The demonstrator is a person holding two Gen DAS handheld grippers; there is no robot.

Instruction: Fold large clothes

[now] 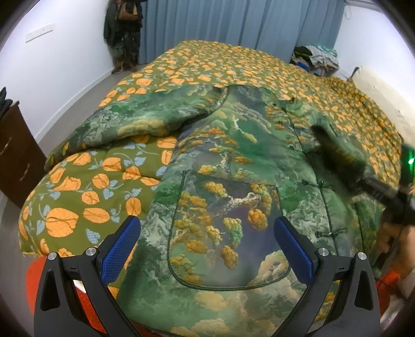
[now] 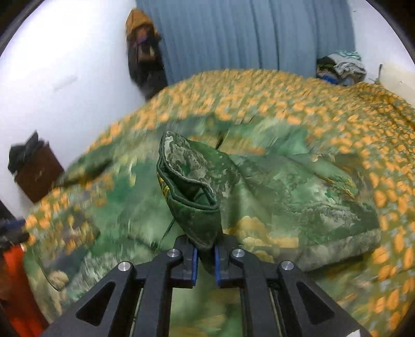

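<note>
A large green padded jacket (image 1: 233, 160) with a landscape print lies spread on the bed, front up, its left sleeve (image 1: 145, 119) stretched out to the left. My left gripper (image 1: 207, 248) is open and empty, hovering over the jacket's lower pocket (image 1: 228, 233). My right gripper (image 2: 206, 259) is shut on the cuff of the jacket's right sleeve (image 2: 192, 186) and holds it lifted over the jacket body (image 2: 285, 197). In the left wrist view the right gripper's body (image 1: 384, 191) shows blurred at the right edge, with the lifted sleeve (image 1: 334, 147) in front of it.
The bed carries a green quilt with orange flowers (image 1: 85, 197). A dark wooden cabinet (image 1: 18, 158) stands at the left. Blue curtains (image 1: 233, 20) hang behind the bed. A pile of clothes (image 1: 316, 59) lies at the far right. Hanging clothes (image 1: 124, 31) fill the far corner.
</note>
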